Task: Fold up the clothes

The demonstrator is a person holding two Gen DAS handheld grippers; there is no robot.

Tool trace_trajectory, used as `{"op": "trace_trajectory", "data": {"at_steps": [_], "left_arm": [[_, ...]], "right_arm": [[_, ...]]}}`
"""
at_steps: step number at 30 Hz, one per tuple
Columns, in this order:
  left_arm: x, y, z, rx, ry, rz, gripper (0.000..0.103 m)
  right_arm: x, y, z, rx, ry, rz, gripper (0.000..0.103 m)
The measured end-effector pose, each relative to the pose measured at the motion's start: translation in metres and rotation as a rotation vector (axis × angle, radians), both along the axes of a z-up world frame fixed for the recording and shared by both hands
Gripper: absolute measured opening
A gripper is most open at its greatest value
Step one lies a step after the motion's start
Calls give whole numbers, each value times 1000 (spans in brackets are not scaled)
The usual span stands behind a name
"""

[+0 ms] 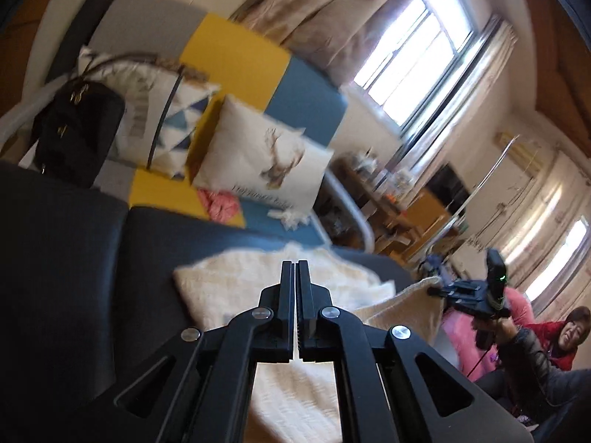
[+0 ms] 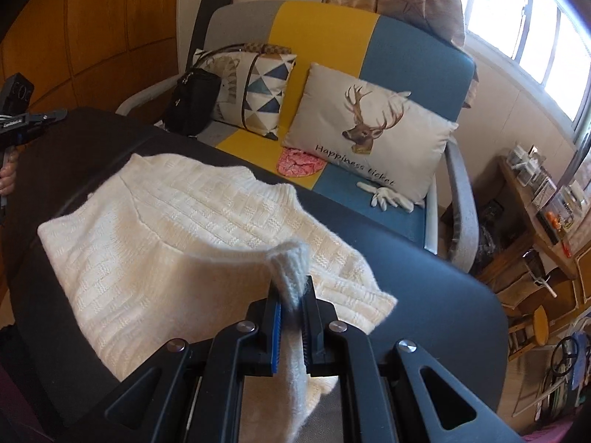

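A cream knitted sweater [image 2: 166, 229] lies spread on a dark tabletop [image 2: 406, 277]. My right gripper [image 2: 291, 286] is shut on a ribbed edge of it, and that edge is lifted off the table and sticks up between the fingers. In the left wrist view the right gripper [image 1: 434, 289] shows at the right, pulling a corner of the sweater [image 1: 236, 288] up. My left gripper [image 1: 295, 267] hovers over the sweater's near part with its jaws pressed together and nothing gripped. The right wrist view shows the left gripper [image 2: 59, 114] at the far left, apart from the sweater.
Behind the table stands a grey, yellow and blue sofa [image 2: 406, 48] with a deer cushion [image 2: 369, 140], a triangle-patterned cushion [image 2: 258, 88], a black bag [image 2: 192, 99], a pink cloth [image 2: 299, 162] and a white glove [image 2: 388, 195]. A cluttered wooden shelf [image 2: 535, 203] is on the right. A person in red [image 1: 554, 350] sits low nearby.
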State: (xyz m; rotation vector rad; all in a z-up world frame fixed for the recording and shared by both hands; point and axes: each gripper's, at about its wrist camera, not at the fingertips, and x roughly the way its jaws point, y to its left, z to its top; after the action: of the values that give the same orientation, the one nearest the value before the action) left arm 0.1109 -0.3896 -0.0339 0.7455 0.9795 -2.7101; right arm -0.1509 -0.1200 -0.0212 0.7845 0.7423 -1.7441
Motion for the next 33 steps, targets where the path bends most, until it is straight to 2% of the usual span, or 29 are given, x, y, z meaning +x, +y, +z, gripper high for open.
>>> {"op": "trace_trajectory", "data": {"at_steps": [2, 4, 6, 12, 20, 23, 24, 25, 28, 33], "left_arm": [[-6, -1, -16, 31, -73, -40, 5], [-10, -2, -31, 81, -125, -80, 18], [-11, -2, -45, 127, -166, -88, 26], [-20, -4, -67, 179, -245, -89, 26], [-42, 0, -82, 157, -337, -126, 26], [-49, 4, -84, 118, -342, -130, 26], [-51, 9, -83, 77, -345, -133, 21], [-52, 13, -82, 42, -351, -129, 6], [-47, 24, -74, -15, -312, -117, 5], [-28, 28, -45, -43, -188, -83, 5]], "right_arm": [[1, 1, -6, 8, -10, 3, 6], [1, 4, -10, 16, -22, 3, 6], [1, 7, -15, 26, -30, -3, 6], [3, 12, -26, 40, -58, -5, 6], [6, 12, -30, 47, -69, -5, 6], [8, 11, -32, 52, -68, -6, 6], [8, 11, -32, 52, -66, -7, 6], [8, 11, -32, 53, -65, -7, 6], [10, 13, -30, 48, -55, -9, 6], [12, 18, -23, 36, -33, -8, 6]]}}
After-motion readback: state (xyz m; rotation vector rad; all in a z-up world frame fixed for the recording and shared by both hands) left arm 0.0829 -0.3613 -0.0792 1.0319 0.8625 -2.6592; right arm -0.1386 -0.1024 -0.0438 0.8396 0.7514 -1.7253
